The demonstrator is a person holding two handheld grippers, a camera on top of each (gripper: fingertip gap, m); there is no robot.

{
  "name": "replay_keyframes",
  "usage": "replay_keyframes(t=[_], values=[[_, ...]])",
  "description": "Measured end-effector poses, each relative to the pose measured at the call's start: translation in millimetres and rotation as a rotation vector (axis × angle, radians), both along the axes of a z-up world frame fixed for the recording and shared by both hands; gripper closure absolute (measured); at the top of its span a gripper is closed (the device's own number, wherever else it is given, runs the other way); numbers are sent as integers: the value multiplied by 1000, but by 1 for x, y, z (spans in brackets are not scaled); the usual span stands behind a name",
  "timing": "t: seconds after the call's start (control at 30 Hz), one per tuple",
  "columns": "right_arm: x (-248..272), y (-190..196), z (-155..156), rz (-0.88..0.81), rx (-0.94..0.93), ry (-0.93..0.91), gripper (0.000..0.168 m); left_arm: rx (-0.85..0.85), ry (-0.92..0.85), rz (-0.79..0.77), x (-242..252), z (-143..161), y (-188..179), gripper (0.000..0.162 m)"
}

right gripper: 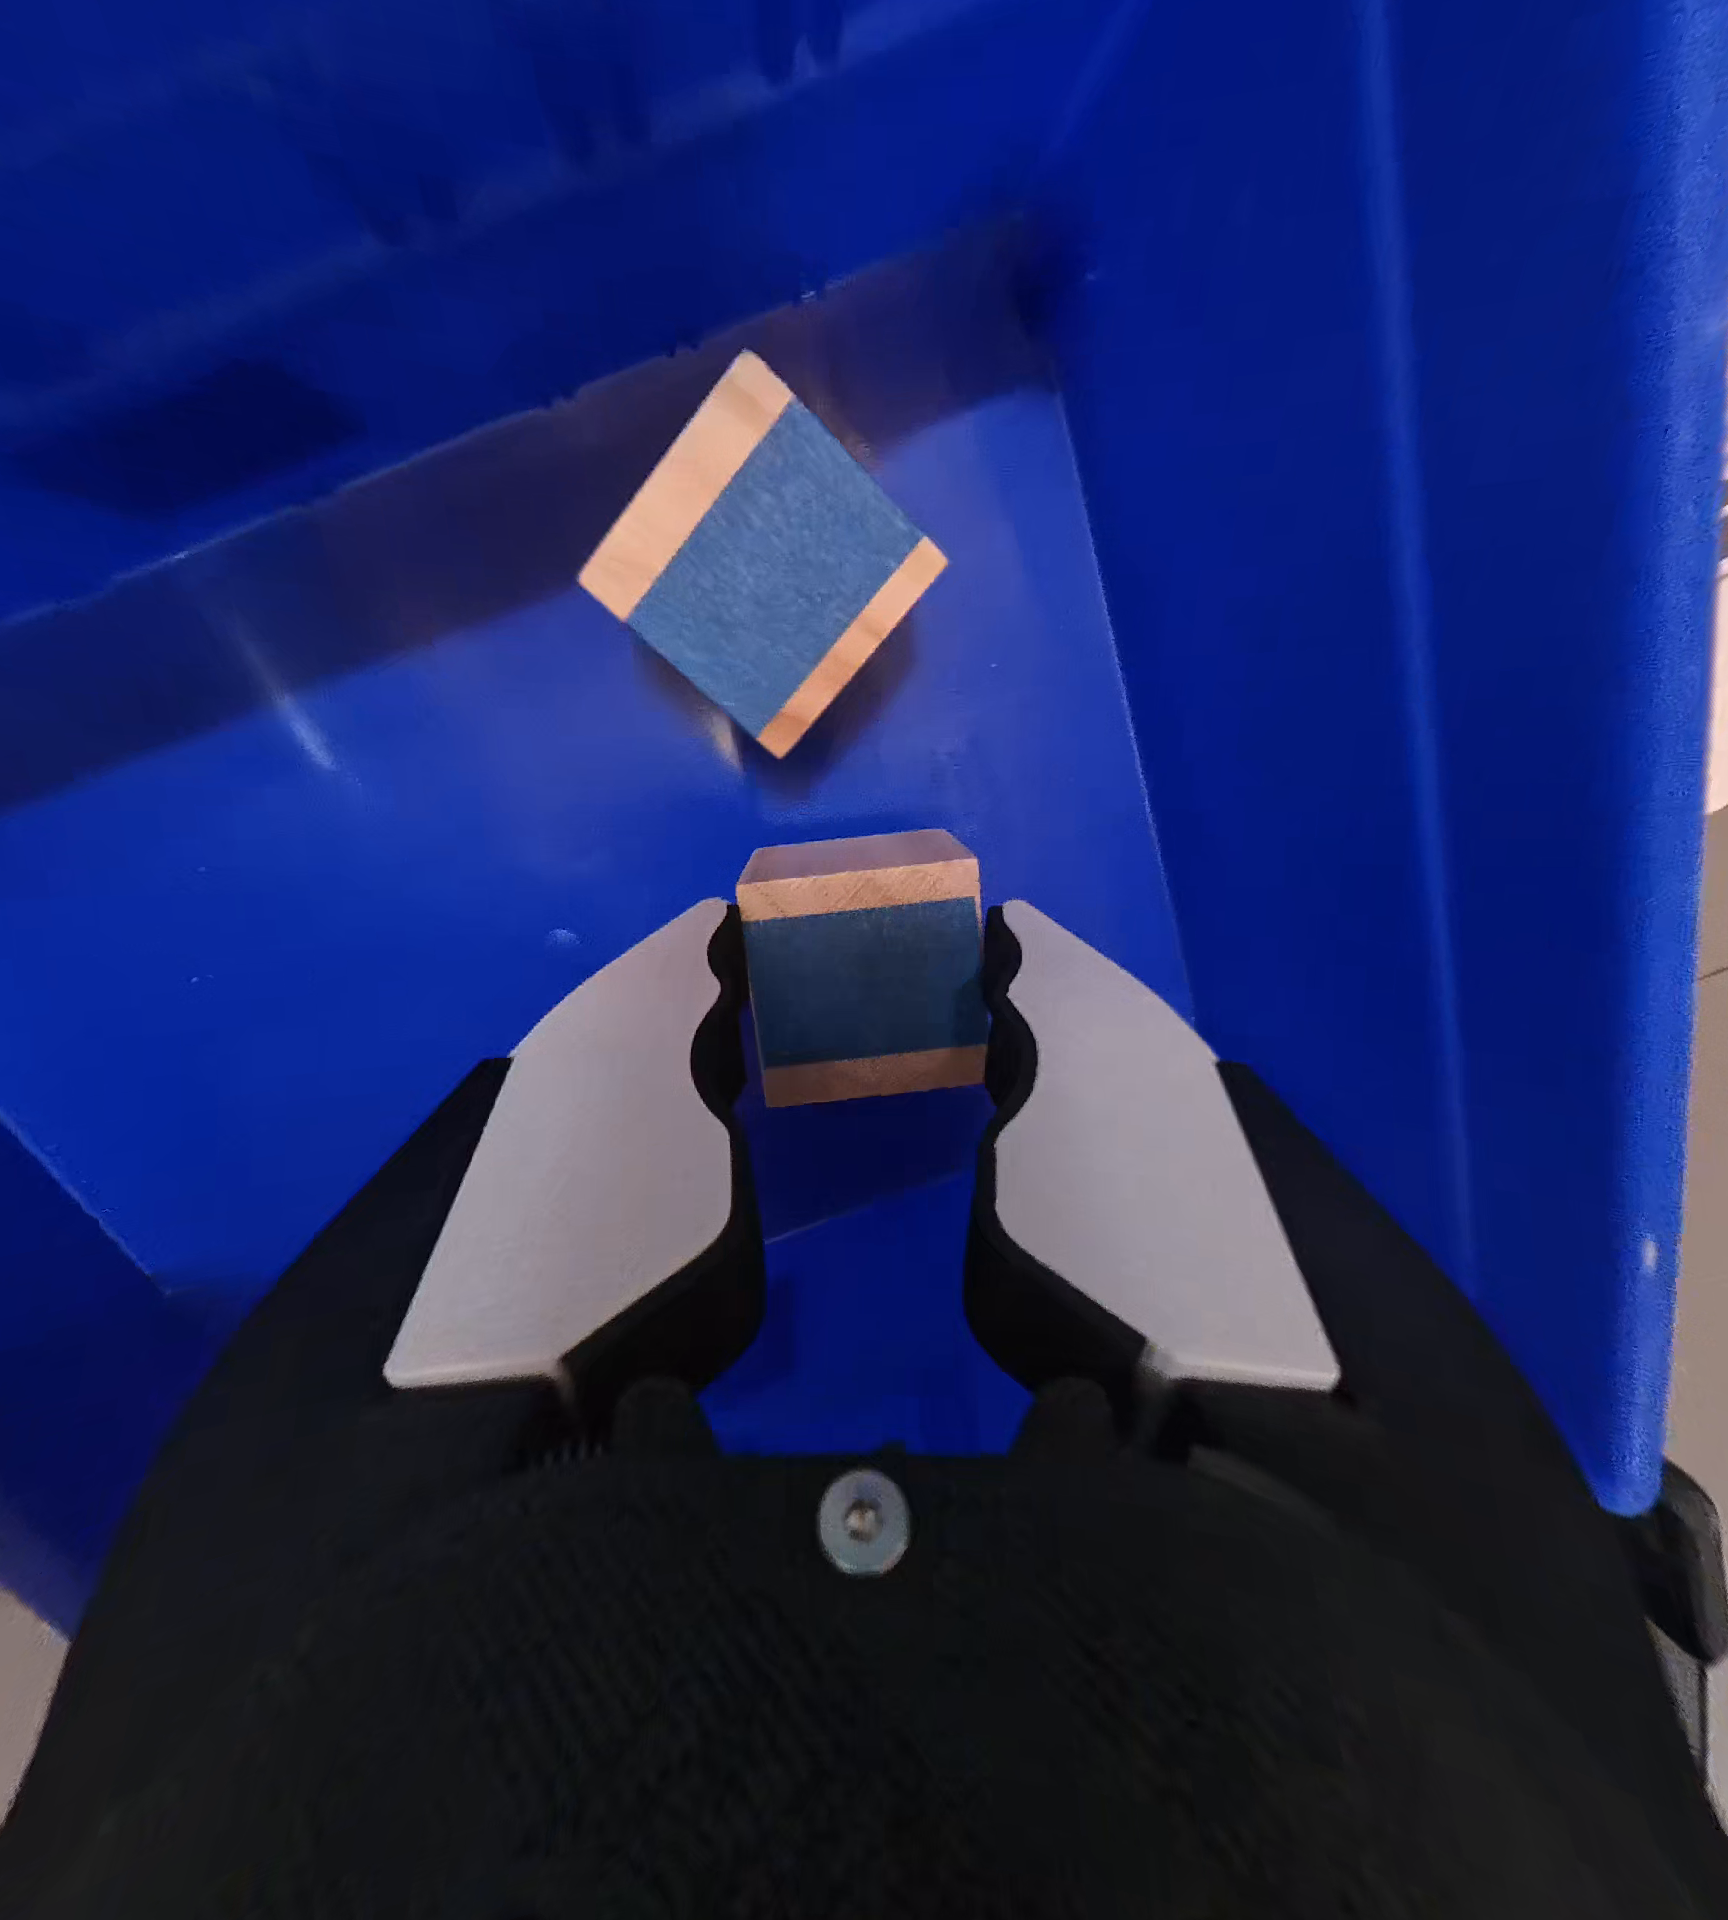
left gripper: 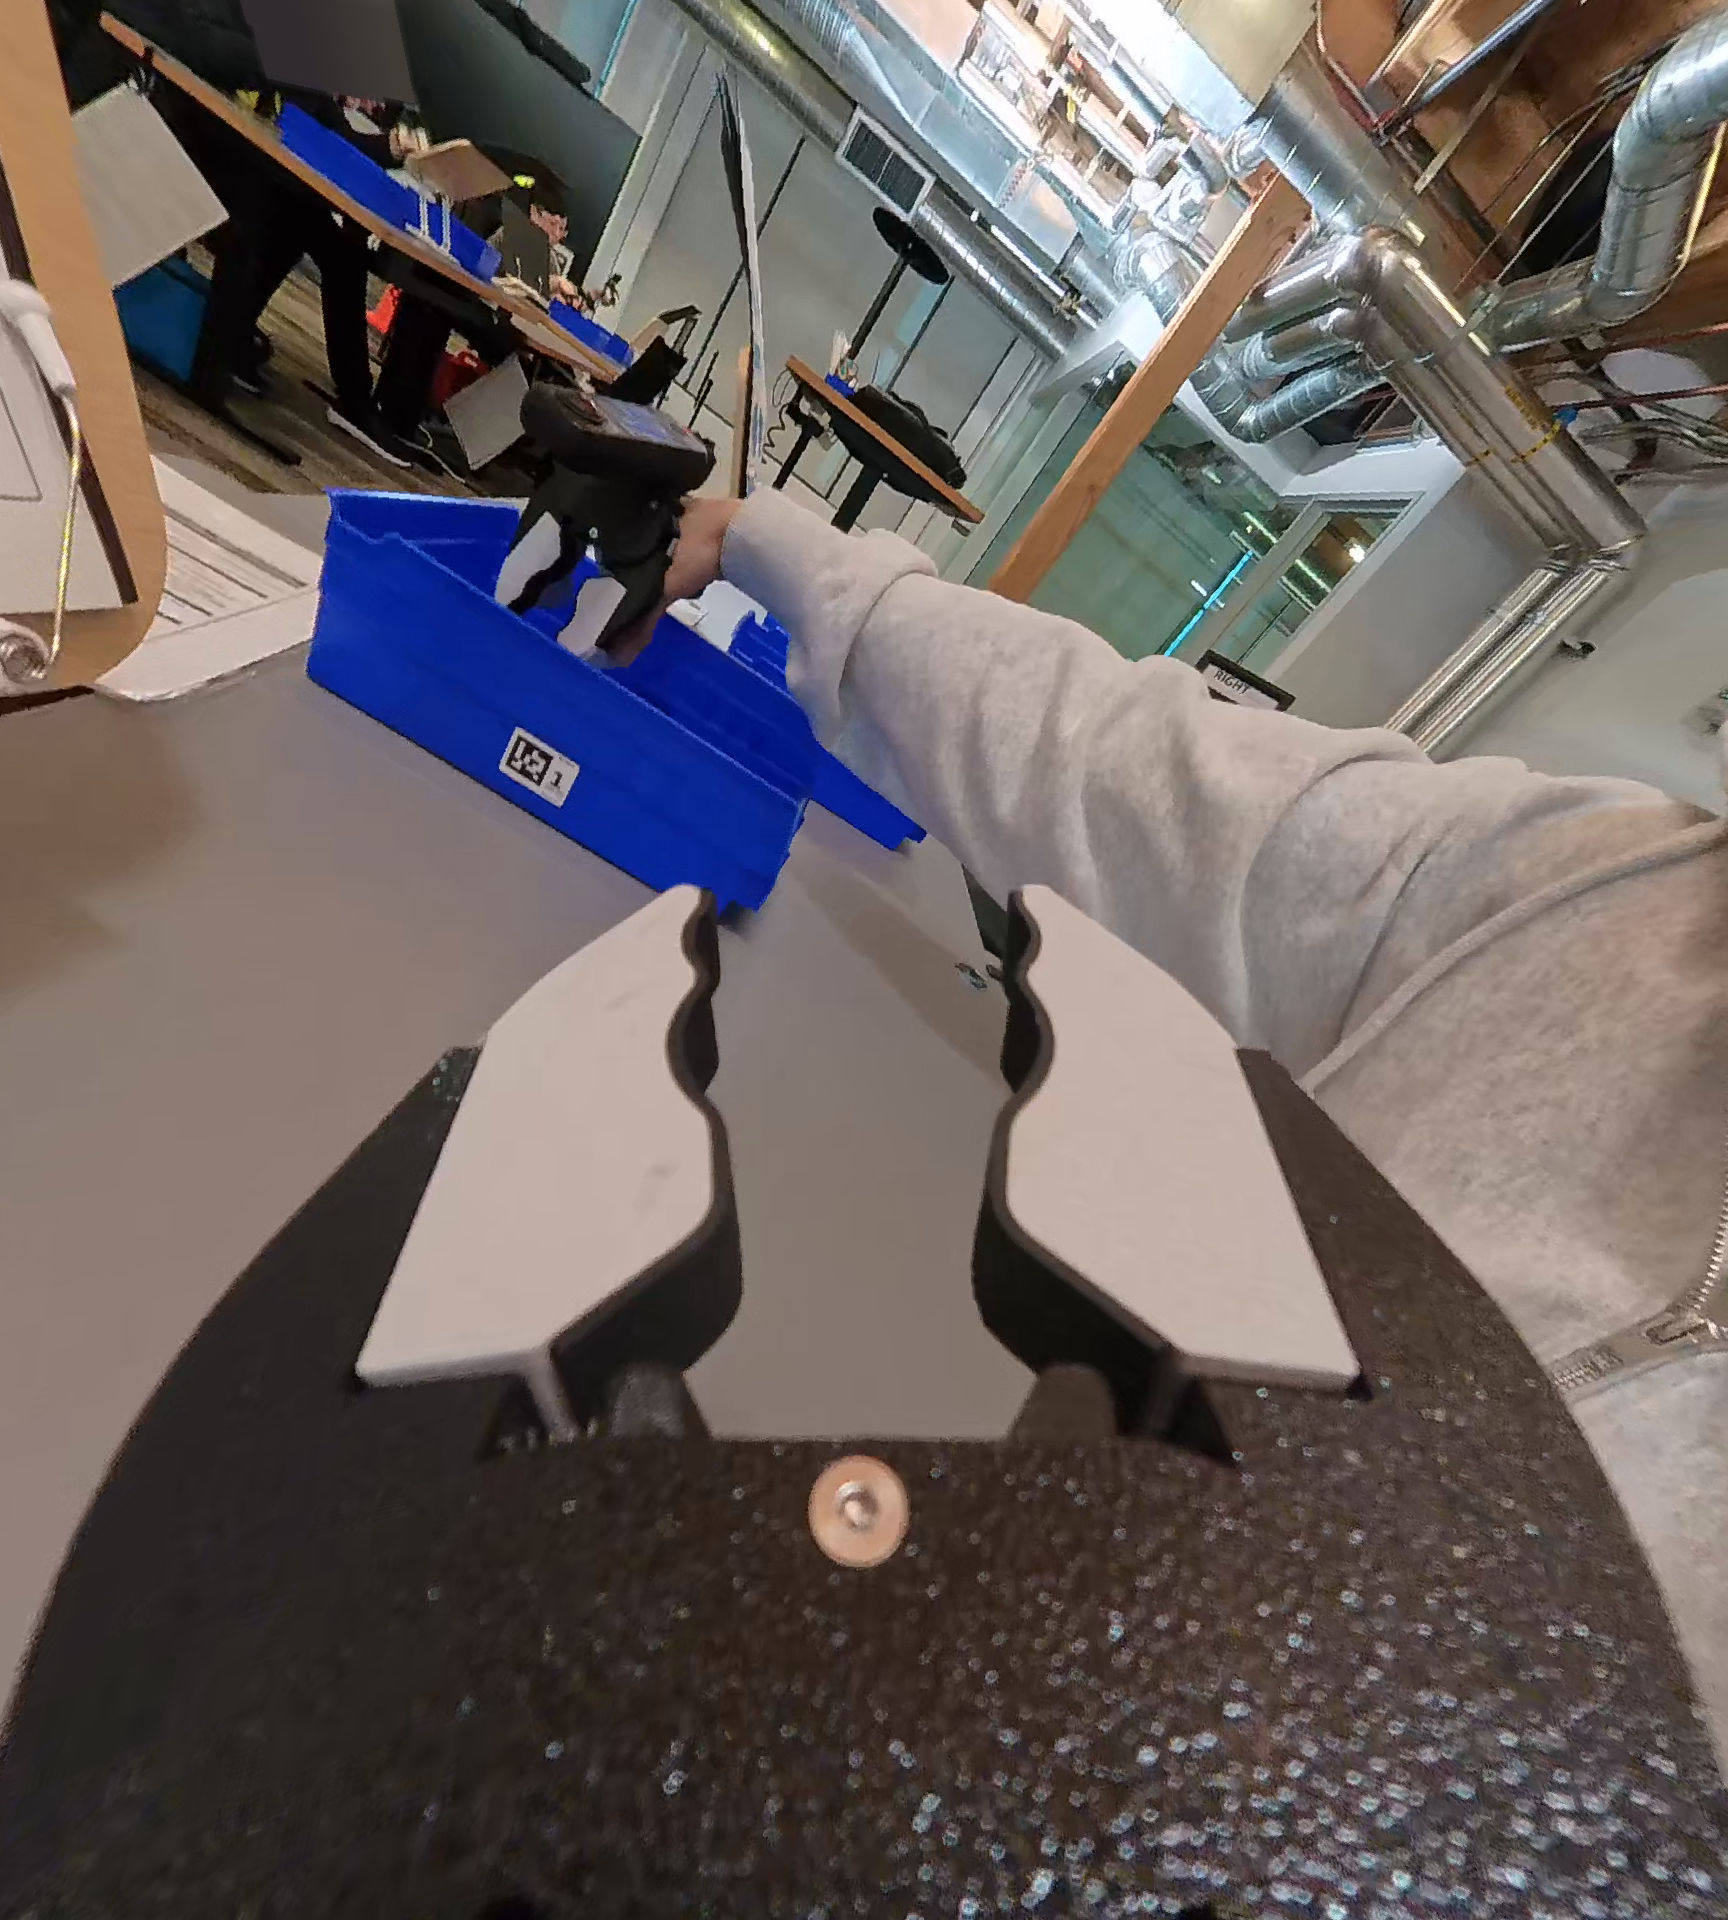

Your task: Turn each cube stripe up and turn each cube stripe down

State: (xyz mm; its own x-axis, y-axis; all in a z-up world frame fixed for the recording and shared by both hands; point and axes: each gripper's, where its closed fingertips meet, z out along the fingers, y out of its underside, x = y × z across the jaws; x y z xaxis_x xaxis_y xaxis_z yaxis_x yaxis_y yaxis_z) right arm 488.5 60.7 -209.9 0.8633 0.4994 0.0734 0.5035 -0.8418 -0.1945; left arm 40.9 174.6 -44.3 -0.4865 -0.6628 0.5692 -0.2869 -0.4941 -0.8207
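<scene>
right gripper point(right gripper: 860, 925), clamped cube point(right gripper: 865, 987), bin wall point(right gripper: 1359, 623)

Left wrist view: sits low above the tabletop point(left gripper: 216, 987), looking along the left tool point(left gripper: 860, 925) toward the blue bin point(left gripper: 631, 748) standing well off.
Right wrist view: inside the bin, looking steeply down past the right tool point(right gripper: 862, 920), close to its floor.
Shared: the blue bin point(right gripper: 1359, 727); the right tool point(left gripper: 569, 613) also appears far off in the left view.
</scene>
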Motion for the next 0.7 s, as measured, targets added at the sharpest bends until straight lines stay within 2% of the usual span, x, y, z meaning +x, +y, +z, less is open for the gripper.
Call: replay_keyframes(t=[0.2, 0.5, 0.6, 0.7], values=[[1, -3, -10, 14, -34, 20, 123, 9, 22, -17, 4, -7, -4, 111], [-3, -6, -11, -88, -67, 57, 122, 29, 22, -18, 3, -5, -7, 110], [-3, -9, -7, -112, -87, 30, 109, 29, 17, -4, 0, -1, -5, 109], [-2, -7, 10, -151, -35, -2, 100, 55, 2, 22, -5, 6, -2, 108]])
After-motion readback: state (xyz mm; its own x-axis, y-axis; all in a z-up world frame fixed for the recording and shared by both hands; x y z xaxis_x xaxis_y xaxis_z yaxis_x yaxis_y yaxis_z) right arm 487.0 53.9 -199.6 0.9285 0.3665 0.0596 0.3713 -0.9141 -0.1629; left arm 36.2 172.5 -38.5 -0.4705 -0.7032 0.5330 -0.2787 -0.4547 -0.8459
